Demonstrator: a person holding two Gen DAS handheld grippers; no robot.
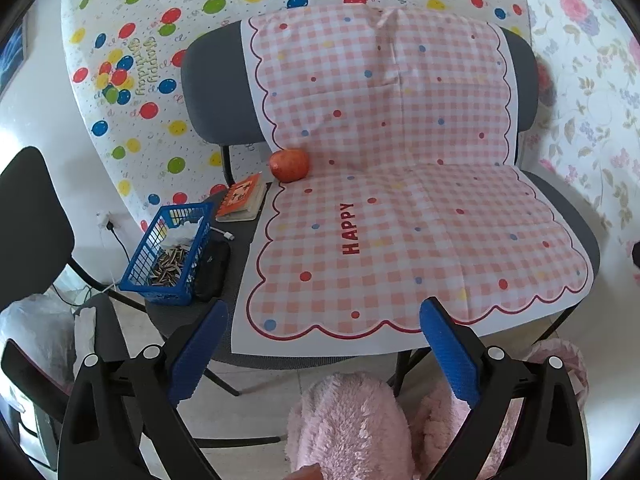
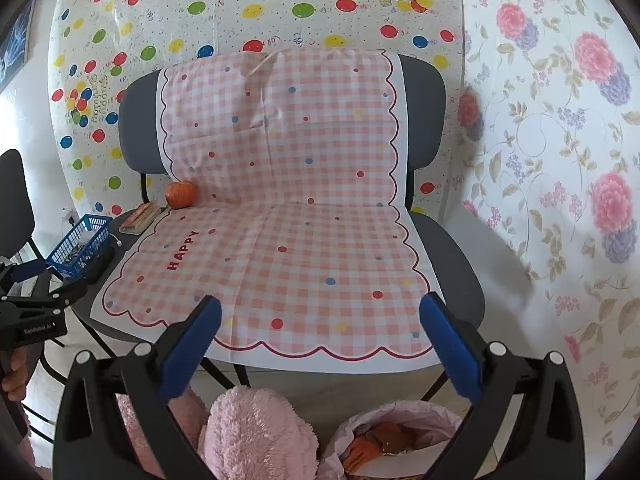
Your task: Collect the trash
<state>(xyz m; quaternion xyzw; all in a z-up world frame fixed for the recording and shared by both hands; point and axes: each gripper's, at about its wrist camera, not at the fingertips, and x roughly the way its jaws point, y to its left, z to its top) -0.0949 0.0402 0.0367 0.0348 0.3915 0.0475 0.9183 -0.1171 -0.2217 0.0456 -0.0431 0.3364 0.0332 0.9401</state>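
Note:
A blue basket (image 1: 170,256) holds seed shells and a crumpled white tissue; it stands on the left end of the grey bench and also shows in the right wrist view (image 2: 80,246). A bin lined with a pink bag (image 2: 394,440) sits on the floor below the bench, with orange scraps inside. My left gripper (image 1: 324,316) is open and empty, held in front of the bench's front edge. My right gripper (image 2: 320,312) is open and empty over the front of the pink checked cloth (image 2: 280,248). The left gripper's body (image 2: 36,312) shows at the left edge.
An orange fruit (image 1: 290,165) and a small orange book (image 1: 242,197) sit at the back left of the bench. A black pouch (image 1: 212,268) and white cable lie beside the basket. A pink fluffy slipper (image 2: 256,436) is below. A black chair (image 1: 28,220) stands left.

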